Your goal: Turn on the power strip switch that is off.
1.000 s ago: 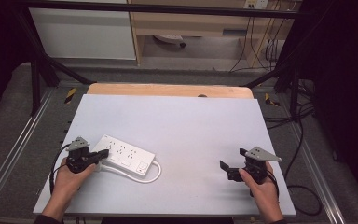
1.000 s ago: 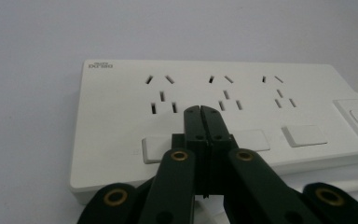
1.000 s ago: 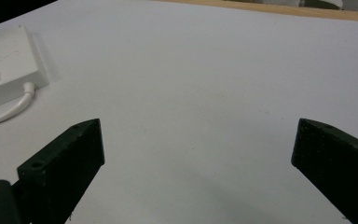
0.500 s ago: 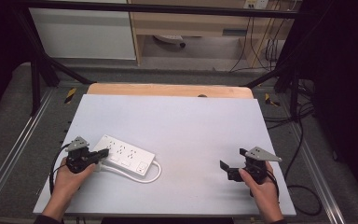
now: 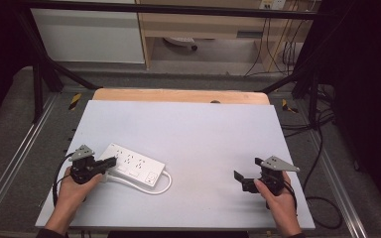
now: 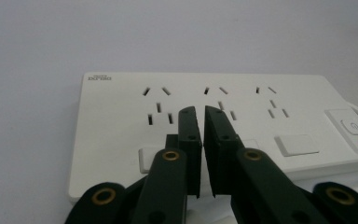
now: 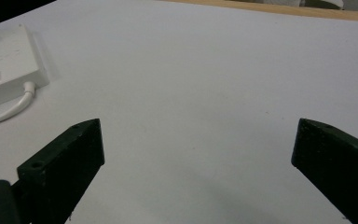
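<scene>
A white power strip with several sockets lies at the left of the grey table top, its white cord looping to the right. My left gripper points at the strip's left end. In the left gripper view its tips hover over the strip near the middle sockets. The jaws have just been opening and stand a thin slit apart with nothing between them. My right gripper rests at the right of the table, wide open and empty, with the strip far off.
A wooden board edge runs along the table's far side. Metal rails flank the table, and cables lie on the floor at the right. A cabinet stands beyond.
</scene>
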Tool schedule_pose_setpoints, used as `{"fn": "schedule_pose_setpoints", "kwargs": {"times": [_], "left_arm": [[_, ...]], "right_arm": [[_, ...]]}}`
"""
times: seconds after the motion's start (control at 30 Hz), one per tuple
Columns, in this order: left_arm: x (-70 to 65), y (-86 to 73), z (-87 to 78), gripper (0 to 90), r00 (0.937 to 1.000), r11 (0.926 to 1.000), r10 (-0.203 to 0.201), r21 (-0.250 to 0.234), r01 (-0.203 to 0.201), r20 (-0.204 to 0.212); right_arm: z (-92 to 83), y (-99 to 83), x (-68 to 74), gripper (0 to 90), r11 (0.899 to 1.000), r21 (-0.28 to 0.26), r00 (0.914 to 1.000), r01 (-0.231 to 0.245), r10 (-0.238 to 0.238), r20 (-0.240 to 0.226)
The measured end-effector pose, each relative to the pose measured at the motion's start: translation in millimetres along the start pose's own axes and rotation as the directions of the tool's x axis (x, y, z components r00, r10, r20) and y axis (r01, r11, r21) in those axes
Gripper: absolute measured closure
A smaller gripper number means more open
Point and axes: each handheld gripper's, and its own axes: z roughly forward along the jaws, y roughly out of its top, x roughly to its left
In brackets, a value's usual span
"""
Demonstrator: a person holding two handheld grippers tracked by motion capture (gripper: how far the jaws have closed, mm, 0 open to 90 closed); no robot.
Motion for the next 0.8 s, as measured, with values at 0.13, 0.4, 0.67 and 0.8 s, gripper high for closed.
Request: {"fn": "schedule_pose_setpoints", "kwargs": {"times": [0.13,0.4,0.67,0.8], "left_arm": [[-0.6,0.4,-0.1,81.3,1.0000,0.9999,-0.003,-0.011,0.002,-0.004],[-1.9,1.6,-1.1,74.6,1.0000,0.9997,-0.002,-0.026,0.002,-0.005],[-3.2,2.6,-1.1,69.5,1.0000,0.9993,0.000,-0.039,0.000,0.002],[-4.1,3.2,-0.8,65.3,1.0000,0.9989,-0.002,-0.047,0.002,0.004]], "right_arm": [[0.0,-0.1,-0.1,2.8,1.000,0.000,1.0000,0.002,-0.002,0.001],[0.2,-0.1,-0.3,2.9,1.000,0.000,1.0000,0.003,-0.003,0.003],[0.2,-0.1,-0.4,2.9,1.000,0.001,1.0000,0.002,-0.002,0.002],[0.3,-0.1,-0.4,2.8,1.000,0.001,1.0000,0.002,-0.002,0.002]]}}
